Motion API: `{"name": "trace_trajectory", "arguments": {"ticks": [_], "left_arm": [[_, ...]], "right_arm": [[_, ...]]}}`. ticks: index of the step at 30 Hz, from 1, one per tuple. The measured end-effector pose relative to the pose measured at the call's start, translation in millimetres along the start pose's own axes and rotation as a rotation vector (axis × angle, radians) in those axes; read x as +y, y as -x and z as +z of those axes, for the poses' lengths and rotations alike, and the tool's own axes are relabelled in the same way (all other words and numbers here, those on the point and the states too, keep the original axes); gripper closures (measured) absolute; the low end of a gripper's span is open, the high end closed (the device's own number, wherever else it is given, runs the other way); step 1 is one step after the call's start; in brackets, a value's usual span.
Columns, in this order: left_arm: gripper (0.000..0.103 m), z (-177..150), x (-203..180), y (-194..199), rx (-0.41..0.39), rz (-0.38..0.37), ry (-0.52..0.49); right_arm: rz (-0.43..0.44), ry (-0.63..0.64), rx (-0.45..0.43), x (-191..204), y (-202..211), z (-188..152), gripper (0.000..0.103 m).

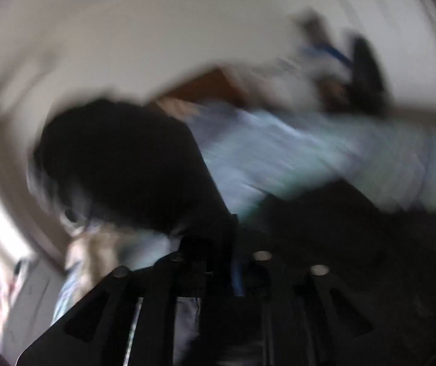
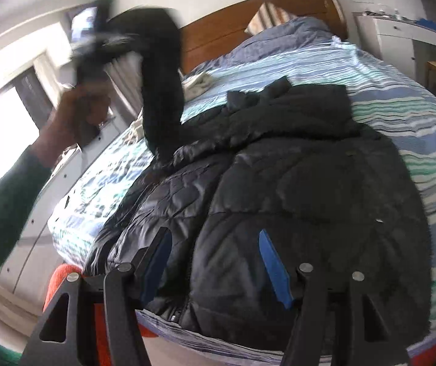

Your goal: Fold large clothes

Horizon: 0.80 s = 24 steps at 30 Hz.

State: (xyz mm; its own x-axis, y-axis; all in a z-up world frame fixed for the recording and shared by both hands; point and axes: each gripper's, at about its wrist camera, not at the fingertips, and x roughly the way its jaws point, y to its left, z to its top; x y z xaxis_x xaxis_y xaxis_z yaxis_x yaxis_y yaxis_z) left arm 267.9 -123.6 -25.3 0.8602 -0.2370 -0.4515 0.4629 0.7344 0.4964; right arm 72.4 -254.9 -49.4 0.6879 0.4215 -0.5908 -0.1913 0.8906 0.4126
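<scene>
Off the near edge of the bed (image 2: 401,116), could have dragged the whole jacket (image 2: 294,183) by yanking too hard. Could have dropped the sleeve (image 2: 163,91), lifted high at the left gripper (image 2: 96,39), because of slippery cloth; too blurry to tell if pinched or let go. Kept the right gripper (image 2: 215,259) wide above the hem, holding nothing. Found the bed soft, with wavy blue, green and white stripes. Found the jacket black, puffy, shiny, stitched in squares, lying flat. Found the sleeve long and bent like a hook. Found the pads (image 2: 271,259) blue, small, flat.
</scene>
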Motion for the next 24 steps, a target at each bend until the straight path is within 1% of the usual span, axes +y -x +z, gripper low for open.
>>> {"name": "trace_trajectory", "arguments": {"ticks": [1, 2, 3, 4, 5, 6, 7, 9, 10, 11, 12, 13, 15, 16, 17, 18, 20, 21, 22, 23, 24], "left_arm": [[0.042, -6.2, -34.4, -14.4, 0.053, -0.06, -0.059], [0.026, -17.0, -67.5, -25.5, 0.095, -0.129, -0.117], [0.027, -27.8, -91.1, -28.7, 0.108, -0.193, -0.157], [0.027, -42.9, -116.2, -31.3, 0.14, -0.278, -0.206], [0.029, -51.4, -127.5, -32.6, 0.162, -0.313, -0.233], [0.032, -62.7, -137.4, -29.4, 0.172, -0.317, -0.263], [0.032, -68.9, -137.9, -24.2, 0.17, -0.307, -0.272], [0.028, -75.9, -118.9, -9.4, 0.18, -0.328, -0.226], [0.023, -79.1, -101.3, -0.2, 0.186, -0.336, -0.178], [0.018, -84.2, -82.6, 8.6, 0.184, -0.331, -0.133], [0.015, -88.6, -67.2, 20.0, 0.184, -0.32, -0.089], [0.011, -94.0, -55.5, 30.3, 0.189, -0.307, -0.052], [0.01, -110.8, -16.5, 36.4, 0.223, -0.258, 0.043], [0.01, -121.6, 3.2, 38.8, 0.249, -0.221, 0.095], [0.01, -130.0, 12.4, 42.2, 0.265, -0.197, 0.124], [0.01, -144.3, 30.6, 45.1, 0.291, -0.156, 0.173], [0.01, -172.2, 52.0, 55.3, 0.33, -0.111, 0.247], [0.01, -183.3, 62.7, 57.9, 0.349, -0.095, 0.286], [0.01, -188.9, 66.1, 58.6, 0.359, -0.086, 0.313], [0.01, -193.7, 73.1, 58.2, 0.371, -0.073, 0.347], [0.01, -199.6, 78.4, 60.7, 0.385, -0.052, 0.379]], "right_arm": [[-0.008, -0.007, -0.01, -3.9, 3.7, 0.0, 0.042], [-0.021, -0.016, -0.019, -9.1, 7.7, 0.3, 0.042], [-0.036, -0.027, -0.028, -14.6, 12.1, 0.2, 0.042], [-0.046, -0.038, -0.037, -19.2, 15.9, -0.1, 0.042], [-0.061, -0.054, -0.052, -26.0, 22.0, -0.7, 0.042], [-0.074, -0.069, -0.064, -32.4, 27.3, -1.3, 0.042], [-0.083, -0.08, -0.071, -37.1, 30.3, -1.5, 0.042], [-0.103, -0.115, -0.083, -54.6, 33.9, 3.4, 0.042], [-0.104, -0.125, -0.084, -61.6, 32.4, 8.0, 0.042], [-0.109, -0.134, -0.086, -70.0, 28.6, 17.6, 0.042], [-0.114, -0.146, -0.087, -78.6, 22.9, 30.4, 0.042], [-0.11, -0.163, -0.087, -85.0, 16.1, 42.4, 0.042], [-0.065, -0.236, -0.09, -107.1, -8.5, 77.5, 0.042], [-0.056, -0.269, -0.104, -116.8, -22.6, 93.5, 0.042], [-0.048, -0.283, -0.109, -125.2, -34.8, 106.2, 0.042], [-0.066, -0.288, -0.092, -134.2, -54.8, 122.0, 0.042], [-0.124, -0.329, -0.041, -152.3, -97.1, 142.3, 0.042], [-0.125, -0.365, 0.011, -163.9, -123.5, 149.9, 0.042], [-0.106, -0.397, 0.052, -171.9, -143.0, 152.6, 0.042], [-0.052, -0.426, 0.103, -178.2, -163.8, 155.5, 0.068], [-0.059, -0.414, 0.123, -178.4, -171.2, 159.8, 0.085]]}}
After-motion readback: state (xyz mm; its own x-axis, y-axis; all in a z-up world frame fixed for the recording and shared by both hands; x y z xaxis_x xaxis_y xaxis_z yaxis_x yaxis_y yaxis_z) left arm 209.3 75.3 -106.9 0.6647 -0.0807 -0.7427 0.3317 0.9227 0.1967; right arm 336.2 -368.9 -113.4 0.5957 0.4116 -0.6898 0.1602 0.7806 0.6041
